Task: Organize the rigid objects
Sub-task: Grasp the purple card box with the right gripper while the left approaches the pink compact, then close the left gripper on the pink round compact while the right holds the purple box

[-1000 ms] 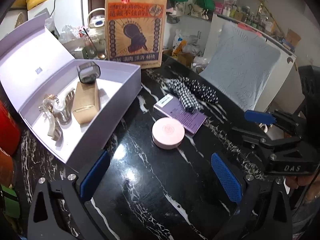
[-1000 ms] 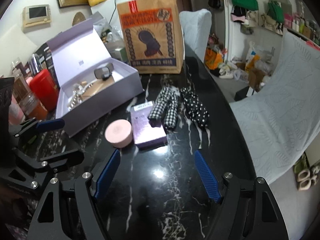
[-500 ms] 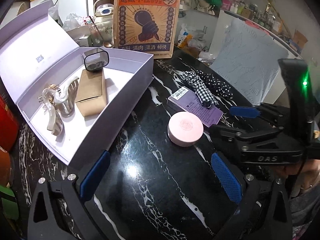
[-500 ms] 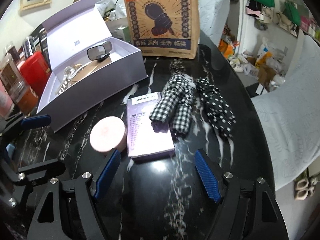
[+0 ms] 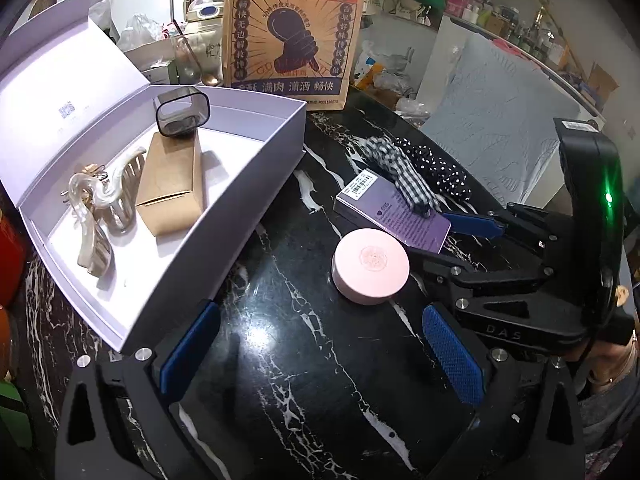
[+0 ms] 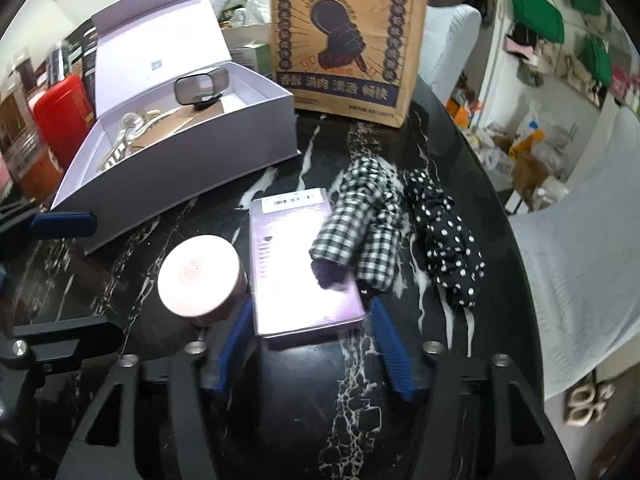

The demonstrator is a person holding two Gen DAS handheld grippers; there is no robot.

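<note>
Free marble (image 5: 288,360) in front of L gripper (image 5: 320,356), nothing btwn its jaws. Open box (image 5: 224,216) walls off left side; paper bag (image 5: 292,28) blocks rear. R gripper (image 6: 310,346) jaws just closing, flanking purple box (image 6: 296,280) near end. Pink tin (image 6: 200,276) just beside its left finger; gingham scrunchie (image 6: 360,224) overlaps box far right corner; dotted scrunchie (image 6: 448,236) right of that.

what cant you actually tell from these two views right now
- Whether the right gripper presses the purple box: the jaws have just been closing around its near end, but the right wrist view is blurred there.
- Print on the purple box: glare washes it out in the right wrist view.
- The hair clips in the open gift box: its front wall hides most of them in the right wrist view.
- The purple box's far part: the checked scrunchie lies on it.
</note>
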